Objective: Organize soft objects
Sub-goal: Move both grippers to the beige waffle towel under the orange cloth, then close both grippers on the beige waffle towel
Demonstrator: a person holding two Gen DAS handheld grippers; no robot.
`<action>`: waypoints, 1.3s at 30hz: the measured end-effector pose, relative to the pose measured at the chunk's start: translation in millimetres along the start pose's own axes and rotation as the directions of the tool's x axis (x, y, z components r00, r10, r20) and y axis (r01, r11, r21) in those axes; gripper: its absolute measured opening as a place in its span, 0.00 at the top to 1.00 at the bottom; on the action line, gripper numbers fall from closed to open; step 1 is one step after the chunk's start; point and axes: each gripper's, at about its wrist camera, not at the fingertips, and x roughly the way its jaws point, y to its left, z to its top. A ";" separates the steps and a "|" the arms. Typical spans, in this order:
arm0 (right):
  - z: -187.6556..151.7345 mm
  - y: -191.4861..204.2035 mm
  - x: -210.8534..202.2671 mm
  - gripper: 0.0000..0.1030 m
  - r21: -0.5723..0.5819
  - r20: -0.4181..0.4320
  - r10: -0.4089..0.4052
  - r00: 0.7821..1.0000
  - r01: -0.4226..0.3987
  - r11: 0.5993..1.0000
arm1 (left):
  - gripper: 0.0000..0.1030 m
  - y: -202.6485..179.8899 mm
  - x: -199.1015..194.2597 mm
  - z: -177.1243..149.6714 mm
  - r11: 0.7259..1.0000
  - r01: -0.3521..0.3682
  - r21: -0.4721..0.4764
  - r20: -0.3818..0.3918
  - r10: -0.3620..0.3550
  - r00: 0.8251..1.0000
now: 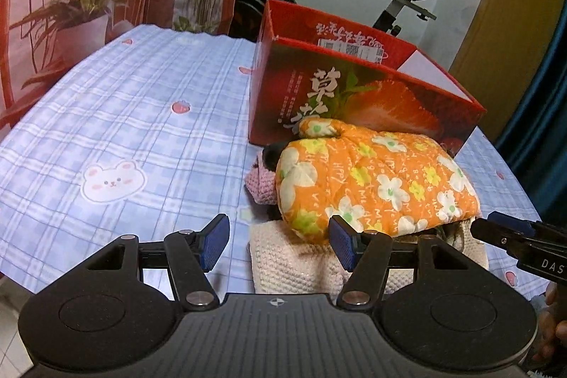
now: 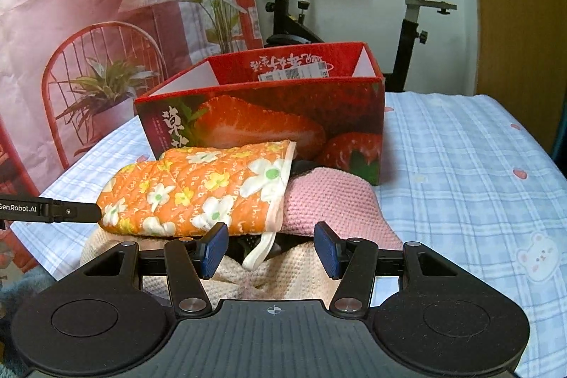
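An orange flowered oven mitt [image 1: 375, 183] [image 2: 198, 190] lies on top of a pile of soft things in front of a red strawberry box [image 1: 354, 94] [image 2: 269, 116]. Under it are a pink knit piece [image 1: 260, 186] [image 2: 329, 201] and a cream knit piece [image 1: 294, 261] [image 2: 283, 275]. My left gripper [image 1: 280, 243] is open, low over the cream knit, with its right pad at the mitt's rounded end. My right gripper [image 2: 271, 248] is open at the mitt's cuff, and the mitt's white loop [image 2: 260, 254] hangs between its fingers.
The pile and box sit on a blue checked cloth [image 1: 134, 116] [image 2: 460, 172] with bear and strawberry prints. The box is open at the top. Behind the table are an exercise bike [image 2: 294, 16] and a printed pink backdrop [image 2: 88, 6]. A hand [image 1: 553, 325] shows at the right edge.
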 end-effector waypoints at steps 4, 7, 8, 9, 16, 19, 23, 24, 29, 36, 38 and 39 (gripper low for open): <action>-3.6 -2.5 4.6 0.51 0.014 -0.030 -0.011 0.999 0.011 1.000 | 0.38 -0.5 3.4 -2.2 1.000 0.006 -0.002 -0.022 -0.006 1.000; -5.0 -5.0 4.9 0.51 0.026 -0.050 -0.027 0.998 0.028 0.999 | 0.38 0.9 2.7 -4.8 1.000 0.004 -0.005 -0.042 -0.004 0.999; -5.9 -5.6 4.3 0.51 0.028 -0.054 -0.029 0.998 0.031 0.999 | 0.38 1.3 2.8 -5.7 1.000 0.004 -0.008 -0.052 -0.005 0.999; -6.8 -6.0 3.5 0.50 0.031 -0.058 -0.027 0.998 0.029 0.999 | 0.38 1.2 2.6 -6.9 1.000 0.004 -0.009 -0.059 -0.004 0.998; -13.2 -8.4 7.9 0.49 0.032 -0.101 -0.041 0.994 0.044 0.999 | 0.38 -0.2 17.0 -16.1 1.000 0.009 -0.011 -0.147 -0.010 0.989; -15.8 -12.5 11.4 0.49 0.041 -0.114 -0.052 0.992 0.057 0.998 | 0.39 6.7 23.1 -18.3 0.999 0.022 -0.044 -0.170 -0.029 0.985; -19.5 -16.8 18.6 0.51 0.058 -0.140 -0.041 0.989 0.049 0.997 | 0.39 10.0 27.2 -19.5 0.998 0.033 -0.059 -0.172 -0.043 0.984; -20.5 -17.9 20.0 0.51 0.065 -0.143 -0.038 0.989 0.048 0.997 | 0.39 9.3 27.4 -19.6 0.998 0.033 -0.054 -0.172 -0.042 0.984; -22.3 -22.9 22.4 0.51 0.099 -0.147 -0.025 0.989 0.039 0.994 | 0.40 11.9 28.2 -18.2 0.996 0.055 -0.077 -0.163 -0.067 0.984; -25.1 -26.0 25.6 0.51 0.121 -0.154 -0.014 0.988 0.033 0.992 | 0.39 6.1 20.5 -15.8 0.996 0.068 -0.049 -0.115 -0.073 0.991; -25.8 -26.1 26.8 0.52 0.124 -0.158 -0.007 0.987 0.027 0.992 | 0.39 5.8 26.7 -17.0 0.998 0.047 -0.048 -0.145 -0.054 0.988; -25.7 -25.7 27.1 0.52 0.123 -0.158 -0.004 0.987 0.024 0.992 | 0.39 7.5 29.4 -17.8 0.997 0.045 -0.055 -0.155 -0.053 0.987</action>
